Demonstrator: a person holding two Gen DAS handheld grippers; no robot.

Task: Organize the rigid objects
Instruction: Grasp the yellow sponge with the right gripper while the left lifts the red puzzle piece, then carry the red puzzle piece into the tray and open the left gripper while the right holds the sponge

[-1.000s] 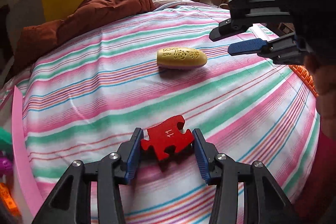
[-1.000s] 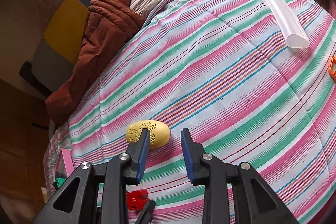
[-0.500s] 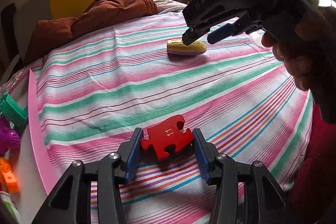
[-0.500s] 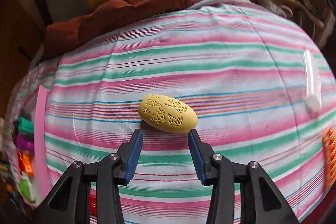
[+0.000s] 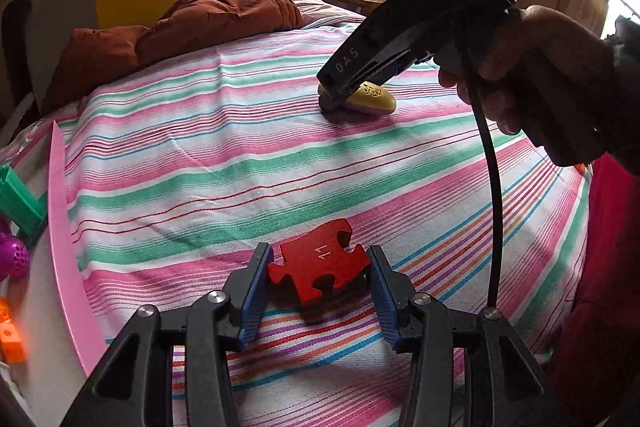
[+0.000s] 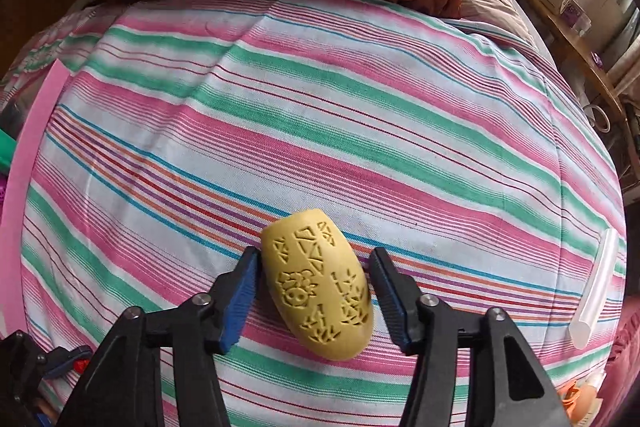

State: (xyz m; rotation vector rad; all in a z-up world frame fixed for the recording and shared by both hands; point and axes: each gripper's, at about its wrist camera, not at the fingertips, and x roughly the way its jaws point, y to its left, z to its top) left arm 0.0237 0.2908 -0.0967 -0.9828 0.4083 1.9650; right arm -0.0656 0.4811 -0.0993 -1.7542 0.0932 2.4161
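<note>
Two handheld grippers over a striped bedspread (image 5: 248, 155), each around one toy.

Nearest, left gripper (image 5: 318, 285) clamped on red puzzle piece (image 5: 320, 267). At left, pink tray (image 5: 60, 227) with green, purple and orange toys. Farther off, right gripper (image 6: 314, 291) unclenched, straddling yellow carved egg (image 6: 320, 287) lying on the bedspread. Beyond, brown quilt (image 5: 208, 11).

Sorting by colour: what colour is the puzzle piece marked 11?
Red puzzle piece, clearest in the left wrist view.
</note>
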